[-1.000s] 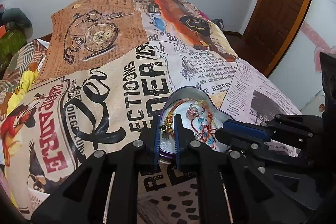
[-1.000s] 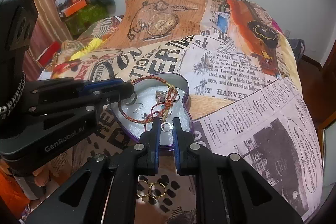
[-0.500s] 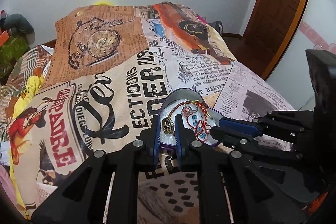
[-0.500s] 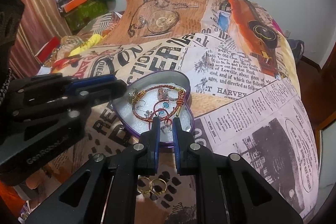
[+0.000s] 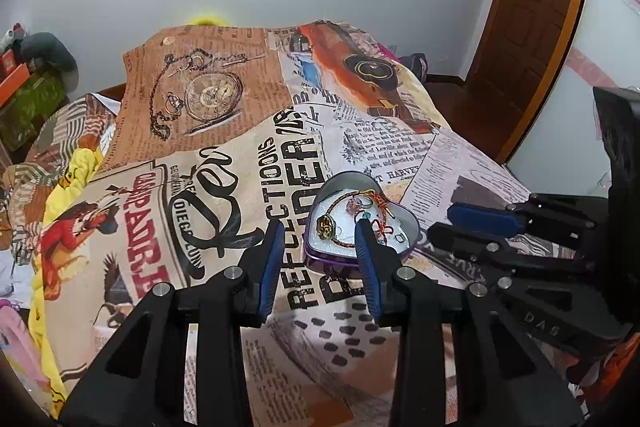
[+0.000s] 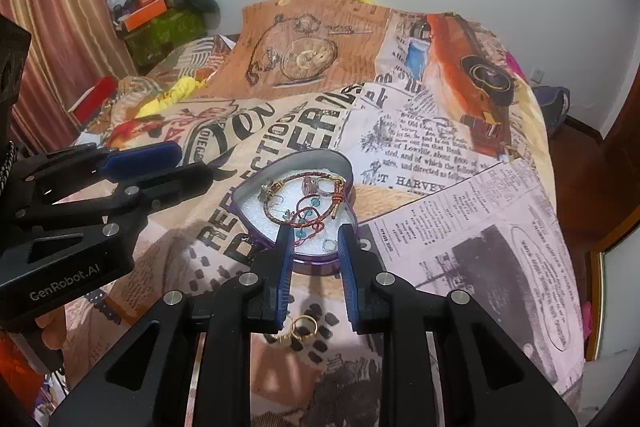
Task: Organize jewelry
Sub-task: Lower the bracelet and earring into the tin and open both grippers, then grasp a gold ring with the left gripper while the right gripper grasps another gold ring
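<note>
Nearest the right wrist camera, gold rings [image 6: 301, 327] lie loose on the bedspread [image 6: 460, 227], close to its near edge, just short of the heart tin [image 6: 256, 183]. The right gripper [image 6: 314, 247] hangs above the tin's near rim, its jaws having just parted, nothing between them; a small silver ring [image 6: 328, 245] rests on the white lining below. Beyond that, bracelets [image 6: 304, 205] and earrings crowd the middle of the tin. In the left wrist view, the left gripper [image 5: 318, 251] stands wider apart over the tin's near-left rim, jaws likewise just opened and empty, with a gold piece [image 5: 325, 226] lying in the tin beneath. Both tools pitch steeply down toward the bed, side by side. The gold rings look to be next: a clean pickup would mean dropping straight over them, closing gently on the bands, and not snagging the fabric.
</note>
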The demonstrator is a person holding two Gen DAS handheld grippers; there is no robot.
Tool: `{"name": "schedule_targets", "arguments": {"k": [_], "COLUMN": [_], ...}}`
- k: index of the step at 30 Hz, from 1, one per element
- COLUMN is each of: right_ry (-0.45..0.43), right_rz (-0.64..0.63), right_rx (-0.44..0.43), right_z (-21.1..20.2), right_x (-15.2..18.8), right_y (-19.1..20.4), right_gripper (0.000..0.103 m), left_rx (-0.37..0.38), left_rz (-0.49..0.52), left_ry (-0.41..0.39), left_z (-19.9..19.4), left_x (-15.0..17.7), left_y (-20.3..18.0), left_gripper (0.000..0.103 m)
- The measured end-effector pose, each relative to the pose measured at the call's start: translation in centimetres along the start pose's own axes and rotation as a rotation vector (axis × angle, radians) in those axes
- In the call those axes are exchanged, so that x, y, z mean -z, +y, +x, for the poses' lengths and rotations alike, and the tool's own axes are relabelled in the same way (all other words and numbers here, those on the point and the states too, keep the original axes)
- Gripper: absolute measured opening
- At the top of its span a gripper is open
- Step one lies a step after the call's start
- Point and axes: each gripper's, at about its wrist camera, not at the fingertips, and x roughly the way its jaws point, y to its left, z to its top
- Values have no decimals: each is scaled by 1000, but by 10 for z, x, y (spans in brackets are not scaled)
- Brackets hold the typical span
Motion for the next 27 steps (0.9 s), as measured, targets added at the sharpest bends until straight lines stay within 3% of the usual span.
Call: {"name": "schedule_targets", "arguments": {"k": [14,27], "right_ry": [-34,72], "right_rz": [10,67], "right_rx": [2,9], "right_z": [-32,-15], "right_x": [12,50], "right_y": [-2,-22], "right_gripper": [21,21], "left_rx": [9,79], "left_rz": [34,73], "left_ry": [13,172], "left_z": [-20,22], "left_x": [19,54], "left_y": [-17,-45], "left_gripper": [40,40]}}
